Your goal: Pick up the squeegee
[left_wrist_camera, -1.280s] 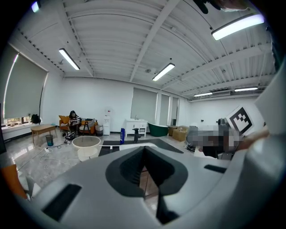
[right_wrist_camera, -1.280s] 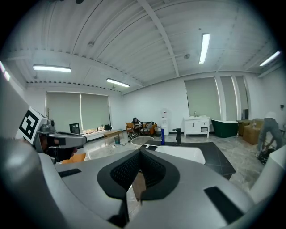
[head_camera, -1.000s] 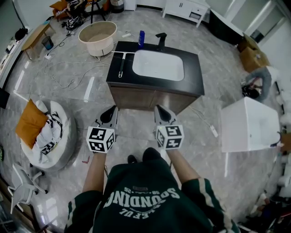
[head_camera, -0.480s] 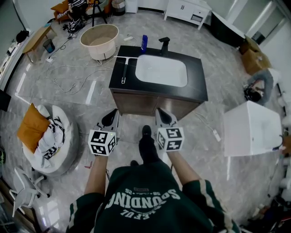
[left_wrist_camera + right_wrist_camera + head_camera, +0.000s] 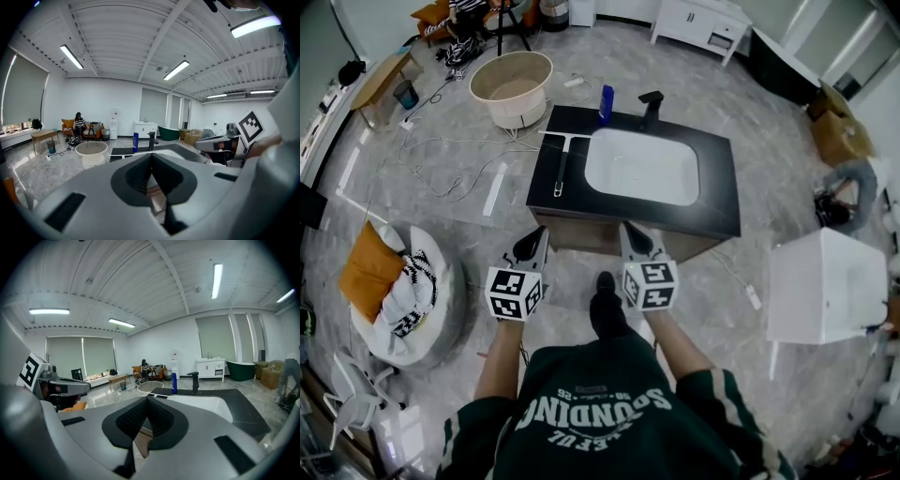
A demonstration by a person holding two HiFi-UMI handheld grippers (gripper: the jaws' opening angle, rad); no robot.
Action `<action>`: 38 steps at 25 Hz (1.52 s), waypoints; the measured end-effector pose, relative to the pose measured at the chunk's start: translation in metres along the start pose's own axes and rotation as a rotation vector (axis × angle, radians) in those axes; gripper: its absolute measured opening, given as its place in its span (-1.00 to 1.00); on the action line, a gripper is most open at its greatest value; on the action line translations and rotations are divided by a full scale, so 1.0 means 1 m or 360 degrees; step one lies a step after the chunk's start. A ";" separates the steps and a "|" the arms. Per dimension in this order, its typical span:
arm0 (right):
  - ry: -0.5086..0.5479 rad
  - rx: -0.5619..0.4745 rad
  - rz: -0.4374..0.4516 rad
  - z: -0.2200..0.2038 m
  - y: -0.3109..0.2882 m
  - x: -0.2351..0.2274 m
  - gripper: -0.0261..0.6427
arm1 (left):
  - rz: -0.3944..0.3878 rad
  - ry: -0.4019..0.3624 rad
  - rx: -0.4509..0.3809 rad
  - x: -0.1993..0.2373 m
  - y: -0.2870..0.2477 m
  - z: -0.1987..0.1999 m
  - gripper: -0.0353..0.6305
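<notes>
The squeegee [image 5: 561, 161] lies on the left end of the black vanity counter [image 5: 722, 202], white blade at the far end, black handle pointing toward me. Beside it is the white sink basin [image 5: 642, 167]. My left gripper [image 5: 528, 247] hovers just in front of the vanity's near left corner, short of the handle; its jaws are together and hold nothing. My right gripper [image 5: 635, 238] is level with it in front of the vanity's middle, also shut and empty. In the left gripper view the jaws [image 5: 151, 155] meet at a point, as do the jaws [image 5: 147, 399] in the right gripper view.
A blue bottle [image 5: 606, 103] and a black faucet [image 5: 652, 105] stand at the counter's back edge. A round beige tub [image 5: 511, 86] sits on the floor beyond the vanity, with cables [image 5: 455, 164] trailing left. A white box [image 5: 825, 286] stands right, a cushioned seat [image 5: 394, 291] left.
The person has stepped toward the vanity, so both grippers are nearer its front edge. A foot now shows between the grippers. Both jaws stay together.
</notes>
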State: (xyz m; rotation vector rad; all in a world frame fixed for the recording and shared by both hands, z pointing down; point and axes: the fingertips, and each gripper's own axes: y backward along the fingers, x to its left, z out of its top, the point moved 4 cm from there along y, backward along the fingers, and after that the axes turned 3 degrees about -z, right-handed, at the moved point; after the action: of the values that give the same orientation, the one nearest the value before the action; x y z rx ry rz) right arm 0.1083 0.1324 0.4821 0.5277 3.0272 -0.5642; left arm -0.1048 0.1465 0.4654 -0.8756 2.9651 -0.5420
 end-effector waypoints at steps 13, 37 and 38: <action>0.0069 0.0044 0.0196 0.058 -0.130 -0.072 -0.92 | 0.0090 0.0057 0.0058 0.050 -0.141 0.057 -0.89; -0.0084 0.0122 0.0052 0.087 -0.248 -0.125 -0.92 | -0.0022 0.0069 0.0132 0.130 -0.263 0.094 -0.89; -0.0088 0.0128 0.0042 0.088 -0.251 -0.123 -0.92 | -0.0032 0.0069 0.0136 0.135 -0.265 0.094 -0.89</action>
State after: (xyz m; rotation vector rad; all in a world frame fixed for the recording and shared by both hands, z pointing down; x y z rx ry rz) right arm 0.1376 -0.1588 0.4967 0.5448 2.9513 -0.6895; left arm -0.0696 -0.1636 0.4760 -0.8982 2.9488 -0.6919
